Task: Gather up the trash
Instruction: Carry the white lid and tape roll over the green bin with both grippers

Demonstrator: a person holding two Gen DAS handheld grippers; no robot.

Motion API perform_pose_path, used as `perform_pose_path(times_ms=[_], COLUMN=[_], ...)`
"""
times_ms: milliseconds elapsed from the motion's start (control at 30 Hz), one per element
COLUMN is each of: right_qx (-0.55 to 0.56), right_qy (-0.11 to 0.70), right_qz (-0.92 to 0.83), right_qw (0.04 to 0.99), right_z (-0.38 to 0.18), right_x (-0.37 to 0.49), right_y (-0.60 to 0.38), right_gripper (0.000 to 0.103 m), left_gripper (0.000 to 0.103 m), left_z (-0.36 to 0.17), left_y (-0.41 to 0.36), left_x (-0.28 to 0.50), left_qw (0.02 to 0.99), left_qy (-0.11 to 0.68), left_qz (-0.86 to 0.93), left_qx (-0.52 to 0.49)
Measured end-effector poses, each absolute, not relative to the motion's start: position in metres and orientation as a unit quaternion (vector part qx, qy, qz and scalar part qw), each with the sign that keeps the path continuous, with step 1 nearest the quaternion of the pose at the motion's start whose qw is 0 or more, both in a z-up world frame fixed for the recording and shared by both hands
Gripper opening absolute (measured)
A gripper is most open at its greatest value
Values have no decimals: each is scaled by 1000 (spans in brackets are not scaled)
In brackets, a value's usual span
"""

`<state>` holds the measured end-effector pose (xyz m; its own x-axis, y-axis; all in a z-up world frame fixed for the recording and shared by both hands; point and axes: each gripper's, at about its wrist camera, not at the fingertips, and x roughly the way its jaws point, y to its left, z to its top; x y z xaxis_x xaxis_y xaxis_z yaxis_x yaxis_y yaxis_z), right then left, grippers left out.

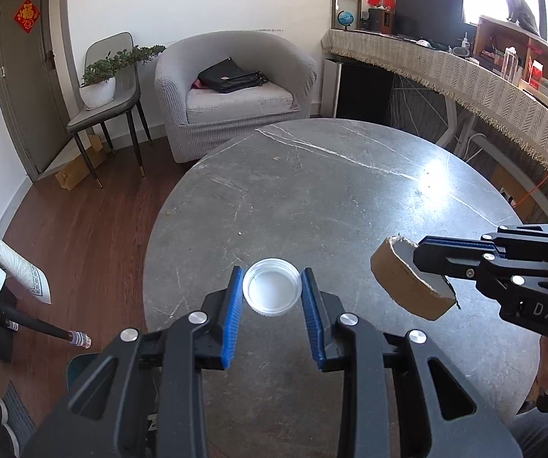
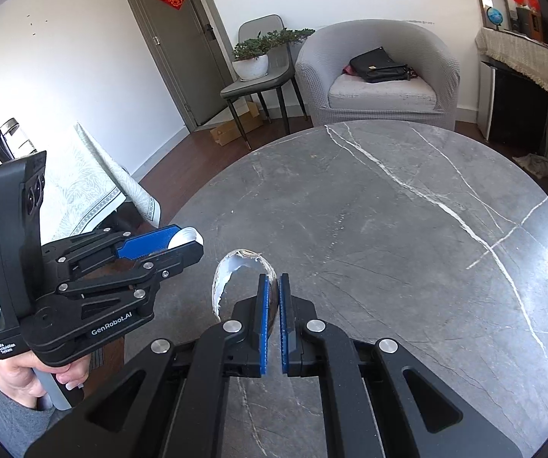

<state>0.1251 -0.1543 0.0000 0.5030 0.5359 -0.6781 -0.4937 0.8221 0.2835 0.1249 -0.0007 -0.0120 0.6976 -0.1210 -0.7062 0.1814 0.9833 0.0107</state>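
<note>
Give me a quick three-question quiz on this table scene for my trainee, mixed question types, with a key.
1. True or false: the left gripper holds a clear plastic lid.
2. What does the right gripper pinch? A cardboard ring, B spoon, C sock.
3. Fill in: the black bag lies on the grey ____.

Key: 1 true. 2 A. 3 armchair.

Clear plastic lid [image 1: 271, 287], prob. cardboard ring [image 1: 407, 278]
</note>
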Motion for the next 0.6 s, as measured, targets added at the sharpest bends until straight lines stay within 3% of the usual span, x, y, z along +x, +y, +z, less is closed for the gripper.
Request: perform_pose_path(times_ms=[600], right_qx=[1], right_qy=[412], right_qz=[368], right_qw=[834], right_z=[-9], right_x=[128], right_y=[-31], right_gripper=[4], left_gripper=[33], left_z=[-9], left_y=[119], left_x=[84], left_qw=[927], left_qy=[374], left_qz=[-18], left_qx=[14])
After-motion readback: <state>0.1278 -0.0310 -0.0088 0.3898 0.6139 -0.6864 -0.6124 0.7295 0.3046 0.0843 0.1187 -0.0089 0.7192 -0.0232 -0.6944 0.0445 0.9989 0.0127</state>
